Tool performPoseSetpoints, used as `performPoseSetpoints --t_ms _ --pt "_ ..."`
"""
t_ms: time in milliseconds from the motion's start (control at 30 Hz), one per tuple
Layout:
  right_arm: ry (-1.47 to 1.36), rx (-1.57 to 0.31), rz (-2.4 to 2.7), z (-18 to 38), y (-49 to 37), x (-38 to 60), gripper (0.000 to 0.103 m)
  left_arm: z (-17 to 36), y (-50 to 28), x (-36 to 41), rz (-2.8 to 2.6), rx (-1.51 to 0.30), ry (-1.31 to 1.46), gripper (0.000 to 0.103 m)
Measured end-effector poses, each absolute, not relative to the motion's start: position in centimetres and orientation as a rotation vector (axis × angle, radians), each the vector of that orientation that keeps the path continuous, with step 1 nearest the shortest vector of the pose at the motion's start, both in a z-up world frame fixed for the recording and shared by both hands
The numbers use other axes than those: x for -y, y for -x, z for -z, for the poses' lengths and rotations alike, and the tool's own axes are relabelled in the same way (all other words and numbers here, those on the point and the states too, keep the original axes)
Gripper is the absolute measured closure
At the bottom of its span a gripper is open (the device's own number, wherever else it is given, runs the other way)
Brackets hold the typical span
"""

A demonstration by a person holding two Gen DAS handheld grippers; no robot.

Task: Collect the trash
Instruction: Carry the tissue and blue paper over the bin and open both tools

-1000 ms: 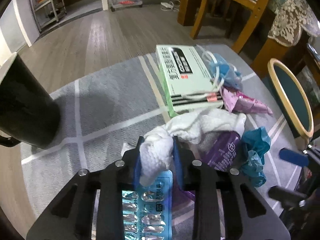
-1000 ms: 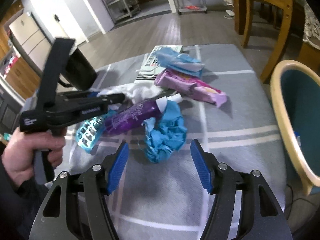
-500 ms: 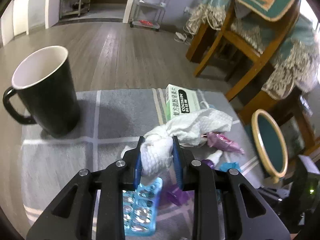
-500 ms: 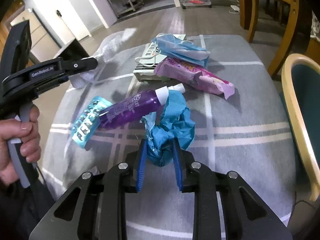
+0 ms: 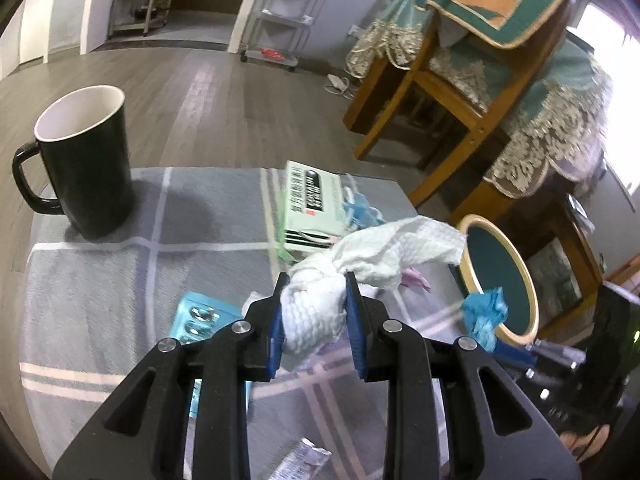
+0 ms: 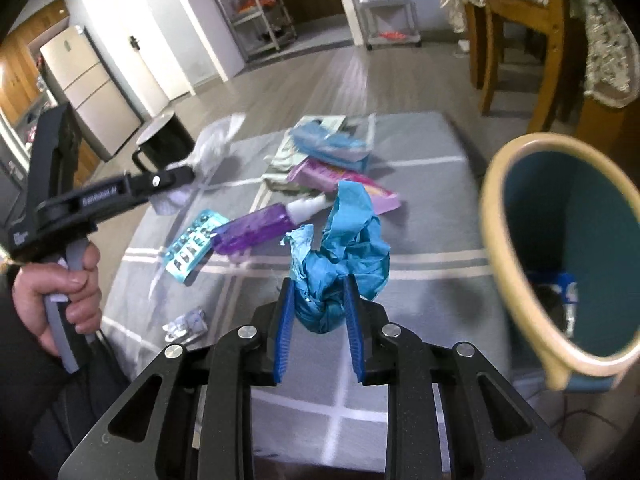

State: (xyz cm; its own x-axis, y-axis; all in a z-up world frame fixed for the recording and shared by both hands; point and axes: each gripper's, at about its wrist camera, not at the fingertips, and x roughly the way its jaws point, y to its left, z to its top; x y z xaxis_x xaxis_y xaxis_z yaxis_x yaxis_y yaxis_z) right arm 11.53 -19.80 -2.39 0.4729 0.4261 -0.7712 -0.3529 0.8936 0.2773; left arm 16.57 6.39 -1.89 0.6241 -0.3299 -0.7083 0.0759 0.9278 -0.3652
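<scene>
Grey checked cloth [image 6: 420, 216] carries remaining litter: a box [image 5: 316, 208], purple bottle [image 6: 256, 228], blister pack [image 6: 192, 246] and wrappers, all lying beyond both sets of fingers. The left gripper [image 5: 314, 330] pinches a white tissue [image 5: 360, 264], much of it trailing loose beyond the tips. The right gripper [image 6: 320, 322], whose jaws have just been closing, pinches blue paper [image 6: 344, 256] by its lower knot, with the bin [image 6: 516, 264] to the right of its fingers. Risk: either wad slipping out or catching the rim, falling outside.

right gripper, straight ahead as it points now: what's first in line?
Probably bare tablecloth beyond the blue wad that the right gripper holds; the purple bottle sits left of that line. Depth unclear.
</scene>
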Motion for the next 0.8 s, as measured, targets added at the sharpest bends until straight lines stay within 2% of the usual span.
performPoseSetpoints --t_ms 800 --pt "-0.136 -0.787 -0.286 -1.7 -10.2 28.5 0.077 1.7 -16.0 2.0 0.340 -0.925 0.229 0.077"
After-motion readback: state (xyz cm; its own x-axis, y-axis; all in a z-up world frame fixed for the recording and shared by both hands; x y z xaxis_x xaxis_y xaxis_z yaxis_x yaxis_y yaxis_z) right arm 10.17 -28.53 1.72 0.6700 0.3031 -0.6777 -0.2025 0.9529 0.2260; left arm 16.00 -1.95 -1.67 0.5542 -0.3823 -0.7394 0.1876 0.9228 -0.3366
